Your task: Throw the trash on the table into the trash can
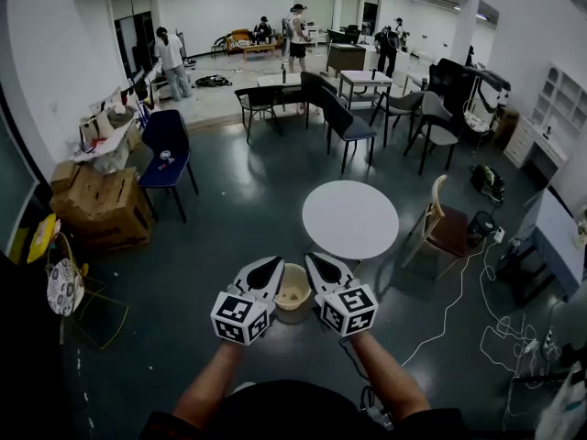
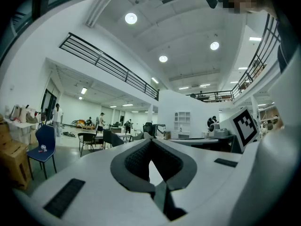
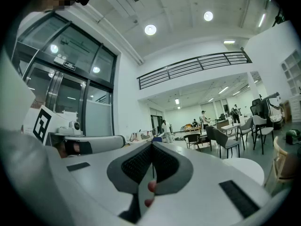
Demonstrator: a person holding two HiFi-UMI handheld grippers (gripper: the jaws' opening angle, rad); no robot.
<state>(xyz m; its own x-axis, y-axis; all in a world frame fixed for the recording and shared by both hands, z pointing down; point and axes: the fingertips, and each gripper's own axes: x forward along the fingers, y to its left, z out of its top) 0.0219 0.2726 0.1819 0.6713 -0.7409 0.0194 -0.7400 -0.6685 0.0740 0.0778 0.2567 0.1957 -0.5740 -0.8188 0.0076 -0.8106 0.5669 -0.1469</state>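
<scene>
The person is holding both claws out low in front, side by side and nearly touching. The left claw (image 1: 273, 266) is pressing its jaws together at the tips, and nothing is caught between them. The right claw (image 1: 315, 264) is clenched as well, tips meeting. A pale sliver (image 3: 148, 188) with red spots is showing in the slit behind its pads, and I cannot tell whether that is a scrap or part of the tool.

The trash can (image 1: 293, 291) is sitting on the floor directly beneath the claws, peeking through the gap between them with its mouth open upward. The round white table (image 1: 350, 218) is standing just beyond the claw tips, a little toward the right claw's side. Its top is looking bare from here, and no trash is showing on it.

I am guessing that any litter for such a table would be light, thin and crushable. It would probably skid on that smooth top, so the place to pinch is a raised edge or crumple, deep in the ribbed pads. Such stuff may cling on release, so the jaws should open wide right over the can. The can itself is looking light enough to be knocked over by a careless nudge.
</scene>
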